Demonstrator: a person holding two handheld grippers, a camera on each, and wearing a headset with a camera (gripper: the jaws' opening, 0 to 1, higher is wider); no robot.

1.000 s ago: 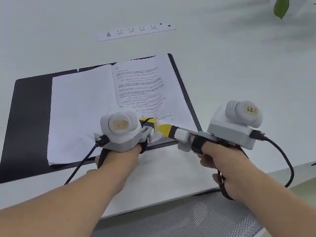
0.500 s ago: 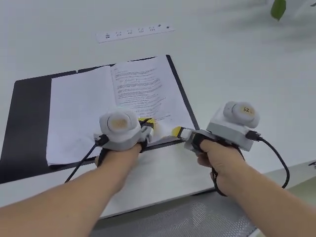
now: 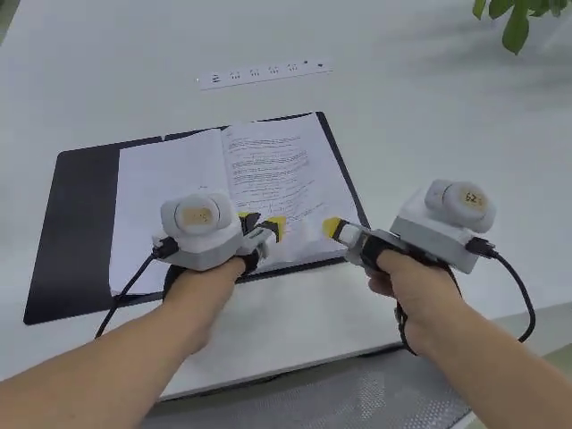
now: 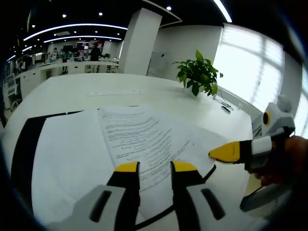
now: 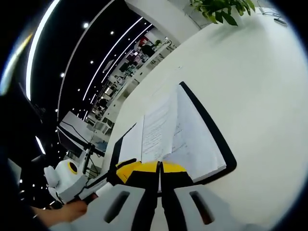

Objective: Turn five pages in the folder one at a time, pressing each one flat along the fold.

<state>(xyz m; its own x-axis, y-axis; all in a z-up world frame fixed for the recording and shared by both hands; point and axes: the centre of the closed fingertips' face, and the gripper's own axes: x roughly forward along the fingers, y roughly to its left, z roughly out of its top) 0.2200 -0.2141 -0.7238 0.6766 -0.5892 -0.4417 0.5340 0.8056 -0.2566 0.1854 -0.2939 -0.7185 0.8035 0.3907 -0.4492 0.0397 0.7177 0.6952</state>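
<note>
Over the last second I am drawing my right gripper (image 3: 332,227) away from the left gripper (image 3: 262,223), out toward the right-hand edge of the open black plastic folder (image 3: 71,241), so the gap between the two tips is widening; part of the shift is only my head moving. The folder is lying open and flat on the white workbench (image 3: 429,107). The right gripper's yellow-tipped jaws are pressing together on nothing, just by the folder's lower right corner; the left gripper's jaws are standing a narrow gap apart, empty, over the bottom of the printed white paper page (image 3: 277,174) on the folder's right half; a blank white sheet (image 3: 170,206) is lying on the folder's left half.

I am judging this to be the reach for the next page. To do it well I am planning on parting the right jaws a little, sliding one under the top sheet alone at that corner, and pinching lightly, so one page is coming up and not two; the left gripper is best steadying the stack near the fold (image 3: 223,170), then stroking along it.
</note>
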